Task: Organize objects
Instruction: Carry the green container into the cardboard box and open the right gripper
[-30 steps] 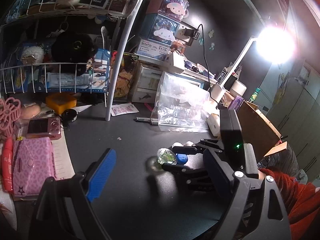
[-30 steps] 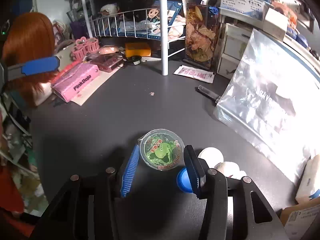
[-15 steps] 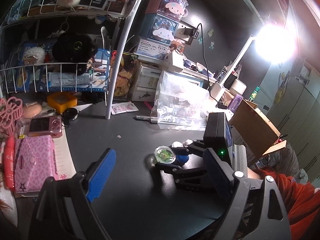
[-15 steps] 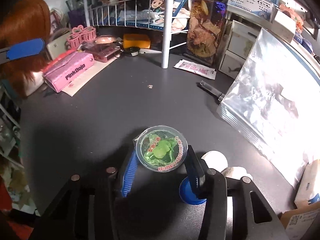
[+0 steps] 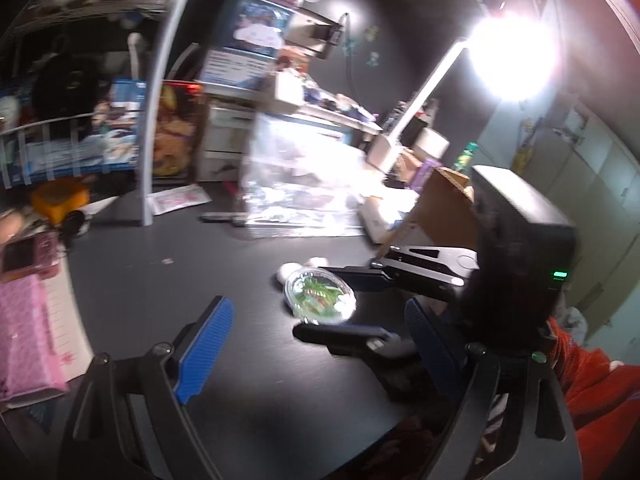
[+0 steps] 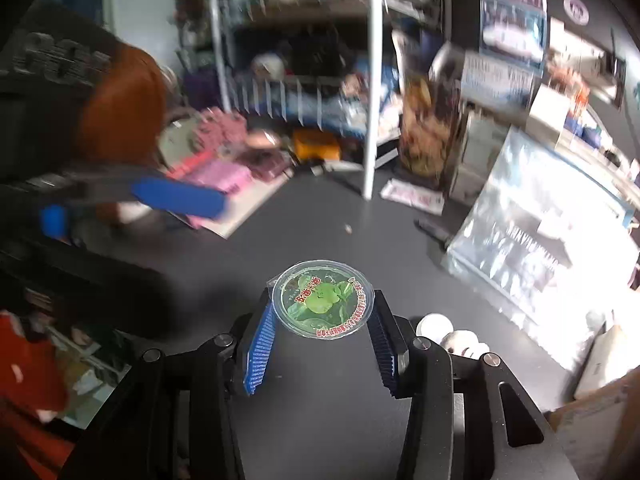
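— What does each camera give you?

— On my right wrist view, the right gripper (image 6: 322,330) is clamped on one small round clear plastic cup with a green printed lid (image 6: 323,299), held above the dark desk (image 6: 304,240). I can read the lid print only here. The left wrist view shows that cup (image 5: 320,292) from the side, between the blue-padded fingers (image 5: 360,280).

— And your left gripper?

— The left gripper (image 5: 316,356) is spread wide, holding nothing.

— Counts?

— One cup, two white round objects (image 6: 452,334) beside it, one clear plastic zip bag (image 6: 532,232).
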The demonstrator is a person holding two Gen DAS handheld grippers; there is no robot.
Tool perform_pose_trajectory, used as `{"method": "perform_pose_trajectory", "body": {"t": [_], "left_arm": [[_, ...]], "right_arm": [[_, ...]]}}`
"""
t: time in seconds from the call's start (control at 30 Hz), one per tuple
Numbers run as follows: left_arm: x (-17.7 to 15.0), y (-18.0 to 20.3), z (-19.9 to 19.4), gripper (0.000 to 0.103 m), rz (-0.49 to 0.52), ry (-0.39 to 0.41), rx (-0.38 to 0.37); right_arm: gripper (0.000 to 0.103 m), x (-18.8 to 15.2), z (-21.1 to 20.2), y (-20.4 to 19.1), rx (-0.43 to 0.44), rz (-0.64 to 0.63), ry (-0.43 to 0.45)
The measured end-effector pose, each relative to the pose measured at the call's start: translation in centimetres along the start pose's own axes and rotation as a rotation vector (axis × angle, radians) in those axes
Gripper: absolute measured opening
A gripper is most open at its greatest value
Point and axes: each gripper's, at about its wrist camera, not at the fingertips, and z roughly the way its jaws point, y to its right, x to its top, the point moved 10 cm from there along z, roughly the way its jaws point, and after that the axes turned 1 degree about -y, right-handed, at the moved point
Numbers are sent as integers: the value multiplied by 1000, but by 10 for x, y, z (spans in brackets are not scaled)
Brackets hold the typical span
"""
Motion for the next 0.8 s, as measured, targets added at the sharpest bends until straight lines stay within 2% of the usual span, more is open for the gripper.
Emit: {"method": "perform_pose_trajectory", "body": {"t": [0.1,0.23,0.37,0.63,0.8], "left_arm": [[7,18,6,66,20,-14,-30],[20,50,7,56,78,-5,-77],[33,90,9,39,155,-5,-134],[62,158,33,37,278,-17,-178],[78,200,66,37,316,-56,-243]], "right_arm": [[40,8,-31,-10,17,-11,48],[40,14,-64,-14,-17,-39,91],[40,16,-94,-9,-67,-62,127],[40,11,-154,31,-178,-39,166],[40,0,-187,69,-240,9,169]]}}
